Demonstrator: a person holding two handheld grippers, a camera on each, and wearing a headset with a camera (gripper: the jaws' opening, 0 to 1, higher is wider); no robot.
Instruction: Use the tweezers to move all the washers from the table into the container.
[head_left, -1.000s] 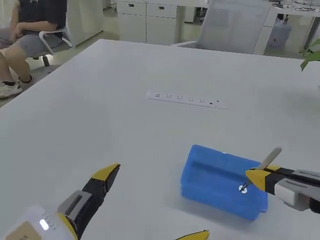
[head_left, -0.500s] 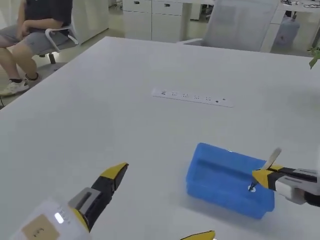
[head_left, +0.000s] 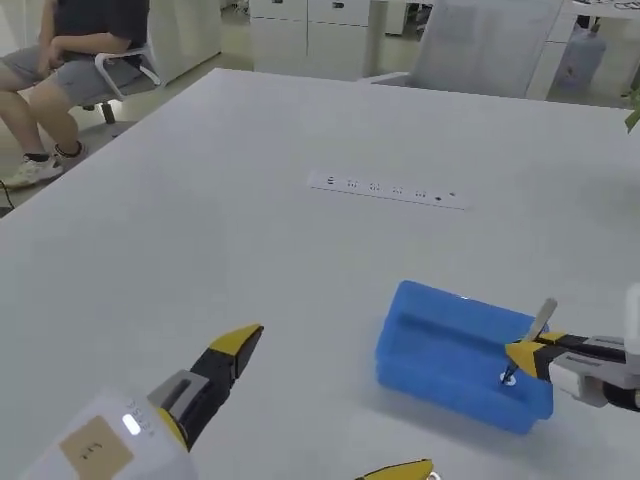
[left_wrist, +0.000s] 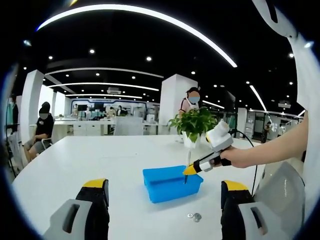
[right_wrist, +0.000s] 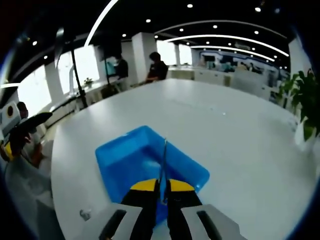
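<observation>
A blue rectangular container (head_left: 450, 350) sits on the white table, also seen in the left gripper view (left_wrist: 170, 184) and the right gripper view (right_wrist: 135, 160). My right gripper (head_left: 520, 357) is shut on slim metal tweezers (head_left: 538, 322), whose tip points down inside the container's right end; a small washer (head_left: 510, 378) seems pinched there. The right gripper view looks along the tweezers (right_wrist: 163, 165) from between the closed jaws (right_wrist: 161, 186). Two loose washers (left_wrist: 194, 216) lie on the table before the container. My left gripper (head_left: 325, 403) hangs open at the near left, holding nothing (left_wrist: 164, 184).
A white power strip (head_left: 388, 190) lies flat in the table's middle. A seated person (head_left: 70, 60) is beyond the far left corner, with chairs and cabinets behind. A potted plant (left_wrist: 192, 125) stands past the container. The table edge (head_left: 100, 140) runs along the left.
The head camera has shifted a little. The tweezers stand steeper, their tip slightly lower inside the container's right end. The left gripper has hardly moved.
</observation>
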